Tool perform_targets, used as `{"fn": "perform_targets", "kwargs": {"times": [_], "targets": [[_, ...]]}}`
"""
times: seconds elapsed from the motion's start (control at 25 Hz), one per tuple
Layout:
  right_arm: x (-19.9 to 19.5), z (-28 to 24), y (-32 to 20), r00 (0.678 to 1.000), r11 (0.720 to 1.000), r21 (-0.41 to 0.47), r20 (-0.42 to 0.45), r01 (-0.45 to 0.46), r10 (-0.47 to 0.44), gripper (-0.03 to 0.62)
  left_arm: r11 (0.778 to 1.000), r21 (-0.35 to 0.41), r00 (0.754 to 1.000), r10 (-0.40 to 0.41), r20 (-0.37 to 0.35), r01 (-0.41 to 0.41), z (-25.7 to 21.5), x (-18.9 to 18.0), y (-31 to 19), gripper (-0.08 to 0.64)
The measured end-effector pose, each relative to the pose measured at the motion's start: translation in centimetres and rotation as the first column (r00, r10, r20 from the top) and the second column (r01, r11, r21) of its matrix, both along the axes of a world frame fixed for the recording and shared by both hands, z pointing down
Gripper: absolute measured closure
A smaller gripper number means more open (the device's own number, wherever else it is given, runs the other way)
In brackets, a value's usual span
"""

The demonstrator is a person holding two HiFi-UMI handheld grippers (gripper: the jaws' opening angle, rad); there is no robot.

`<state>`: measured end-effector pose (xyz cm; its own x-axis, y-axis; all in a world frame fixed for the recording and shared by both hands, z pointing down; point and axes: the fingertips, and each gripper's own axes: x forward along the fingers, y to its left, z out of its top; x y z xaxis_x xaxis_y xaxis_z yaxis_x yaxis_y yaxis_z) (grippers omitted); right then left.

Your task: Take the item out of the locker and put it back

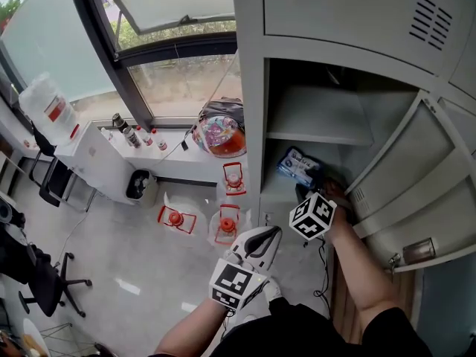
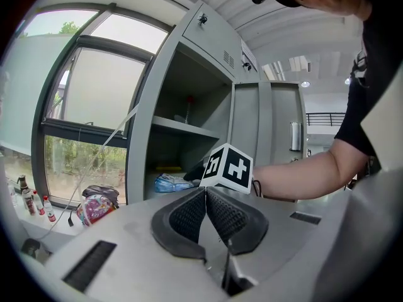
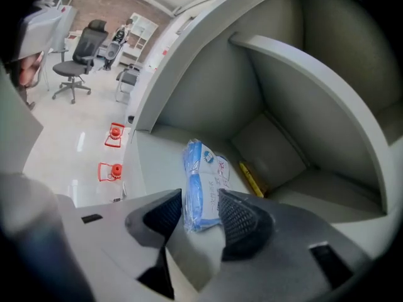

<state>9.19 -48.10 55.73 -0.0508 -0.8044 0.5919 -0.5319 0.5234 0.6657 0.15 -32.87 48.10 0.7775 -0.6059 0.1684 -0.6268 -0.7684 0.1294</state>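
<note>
A blue-and-white plastic packet (image 3: pixel 200 184) lies on the floor of the open grey locker's (image 1: pixel 320 117) lower compartment, below the shelf. My right gripper (image 3: pixel 200 201) reaches into that compartment. Its jaws stand wide apart with the near end of the packet between them, and the pads do not press on it. In the head view the packet (image 1: pixel 299 166) shows just beyond that gripper's marker cube (image 1: pixel 312 216). My left gripper (image 2: pixel 206 190) hangs outside the locker, low and to the left, its pads closed together on nothing. The packet (image 2: pixel 170 182) also shows in the left gripper view.
A thin yellow item (image 3: pixel 252 180) lies behind the packet in the locker. The locker door (image 1: pixel 416 177) stands open to the right. Red stands (image 1: pixel 175 219) sit on the floor, with a colourful bag (image 1: pixel 221 134) and bottles (image 1: pixel 126 132) on the sill and an office chair (image 1: pixel 44 281) at left.
</note>
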Motion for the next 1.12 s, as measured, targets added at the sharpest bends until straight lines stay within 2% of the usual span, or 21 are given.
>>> {"fn": "perform_targets", "kwargs": {"times": [0.32,0.72,1.12], "targets": [[0.2,0.3,-0.1,0.999,1.0,0.015,-0.038,-0.003,0.003,0.4,1.0,-0.006,1.0,0.003,-0.003,-0.004,0.2,0.1,-0.6,0.543],[-0.1,-0.7,1.1,1.0,0.998,0.06,0.01,0.002,-0.003,0.42,1.0,-0.001,1.0,-0.003,0.003,0.003,0.0,0.1,0.3,0.543],[-0.8,-3.7,4.6,0.999,0.993,0.119,0.051,0.006,-0.012,0.422,1.0,0.021,1.0,-0.004,0.008,0.004,-1.0,-0.3,3.0,0.543]]}}
